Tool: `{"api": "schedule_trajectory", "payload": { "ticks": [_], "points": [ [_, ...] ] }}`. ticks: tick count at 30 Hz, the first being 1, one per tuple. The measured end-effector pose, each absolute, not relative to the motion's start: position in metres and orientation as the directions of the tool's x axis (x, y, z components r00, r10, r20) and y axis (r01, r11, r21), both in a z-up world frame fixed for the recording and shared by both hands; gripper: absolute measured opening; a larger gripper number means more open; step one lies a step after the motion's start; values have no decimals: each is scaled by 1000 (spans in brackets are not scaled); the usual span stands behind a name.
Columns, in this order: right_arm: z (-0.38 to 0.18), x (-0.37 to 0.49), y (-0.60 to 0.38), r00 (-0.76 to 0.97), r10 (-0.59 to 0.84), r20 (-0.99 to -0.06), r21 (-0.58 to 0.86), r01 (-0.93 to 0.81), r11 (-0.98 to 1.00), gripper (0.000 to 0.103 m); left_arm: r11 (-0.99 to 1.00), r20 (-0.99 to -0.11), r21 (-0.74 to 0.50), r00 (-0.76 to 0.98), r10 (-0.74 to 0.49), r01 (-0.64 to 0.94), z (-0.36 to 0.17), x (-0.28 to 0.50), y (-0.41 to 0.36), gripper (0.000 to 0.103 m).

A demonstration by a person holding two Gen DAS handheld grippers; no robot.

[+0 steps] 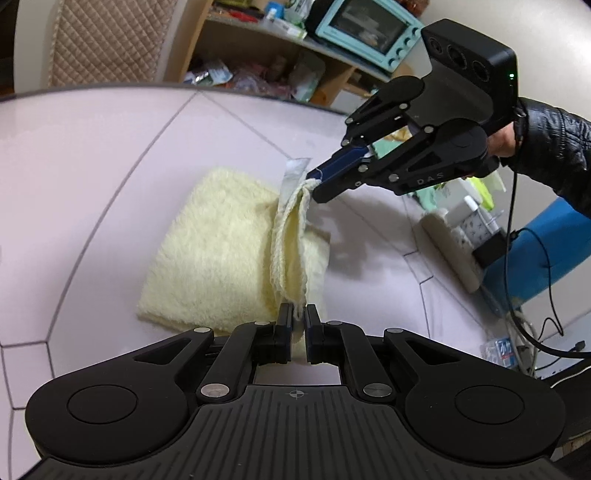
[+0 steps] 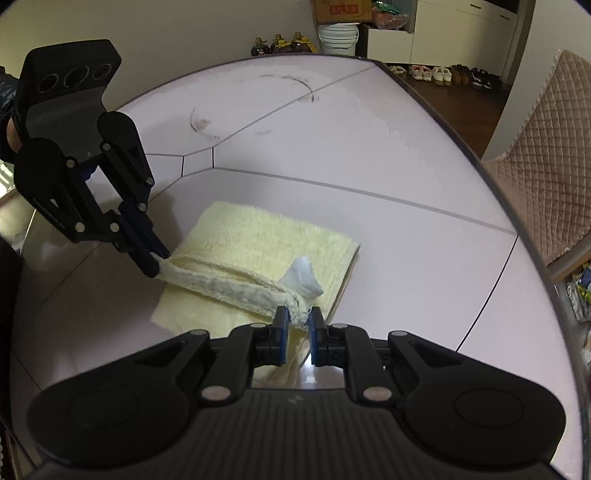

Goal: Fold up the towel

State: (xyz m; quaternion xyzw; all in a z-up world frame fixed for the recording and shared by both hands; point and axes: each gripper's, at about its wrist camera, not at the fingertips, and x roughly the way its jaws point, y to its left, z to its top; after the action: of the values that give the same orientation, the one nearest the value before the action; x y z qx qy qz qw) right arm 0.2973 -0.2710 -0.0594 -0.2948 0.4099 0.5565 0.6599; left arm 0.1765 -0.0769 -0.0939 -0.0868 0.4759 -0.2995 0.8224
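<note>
A pale yellow fluffy towel [image 1: 214, 254] lies folded on the white table [image 1: 92, 166]. Its near edge is lifted off the table and stretched taut between both grippers. My left gripper [image 1: 298, 314] is shut on one corner of that edge. My right gripper [image 1: 314, 182], seen from the side, is shut on the other corner, beside a white label [image 1: 293, 175]. In the right wrist view the right gripper [image 2: 298, 318] pinches the bunched corner under the white label [image 2: 303, 278], and the left gripper [image 2: 162, 260] holds the far end of the towel [image 2: 266, 236].
A shelf [image 1: 280, 44] with a teal toaster oven [image 1: 369, 29] stands behind the table. A quilted chair back [image 2: 546, 177] sits at the table's right side. A person's black sleeve [image 1: 554, 147] and a cable [image 1: 517, 258] are at the right. Dark ring marks [image 2: 288, 79] stain the far tabletop.
</note>
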Motion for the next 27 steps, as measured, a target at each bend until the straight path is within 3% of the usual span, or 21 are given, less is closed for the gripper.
{"api": "schedule_trajectory", "payload": {
  "ticks": [5,8,9,12,16,17,19,21,26,27],
  "points": [
    [-67,293,-278,43,478,-877,67,-976,209,13,801,-739,-397,361,-569,448,-97,172,-85,7],
    [-70,292,-281,41,469,-882,66,-976,209,19,794,-749,-384,344,-566,471,-100,171,-90,11],
    [-71,291,-283,40,466,-884,66,-976,209,20,789,-752,-385,332,-569,479,-100,170,-93,13],
    [-74,290,-287,38,457,-889,65,-976,209,20,767,-756,-396,295,-585,505,-101,168,-98,35],
    [-63,292,-295,27,483,-875,102,-966,239,21,757,-752,-412,279,-597,508,-99,164,-95,37],
    [-58,295,-297,23,510,-860,128,-957,260,24,760,-747,-419,288,-599,497,-98,165,-91,37],
    [-50,301,-301,28,564,-825,185,-931,316,39,774,-741,-415,315,-593,479,-94,165,-84,37],
    [-49,307,-302,42,601,-798,235,-896,376,43,790,-739,-409,342,-581,457,-92,167,-79,39],
    [-62,298,-285,66,590,-805,235,-877,418,42,850,-750,-373,418,-513,373,-89,170,-65,43],
    [-66,294,-281,70,580,-812,222,-882,417,39,862,-755,-364,430,-495,353,-89,170,-62,49]
  ]
}}
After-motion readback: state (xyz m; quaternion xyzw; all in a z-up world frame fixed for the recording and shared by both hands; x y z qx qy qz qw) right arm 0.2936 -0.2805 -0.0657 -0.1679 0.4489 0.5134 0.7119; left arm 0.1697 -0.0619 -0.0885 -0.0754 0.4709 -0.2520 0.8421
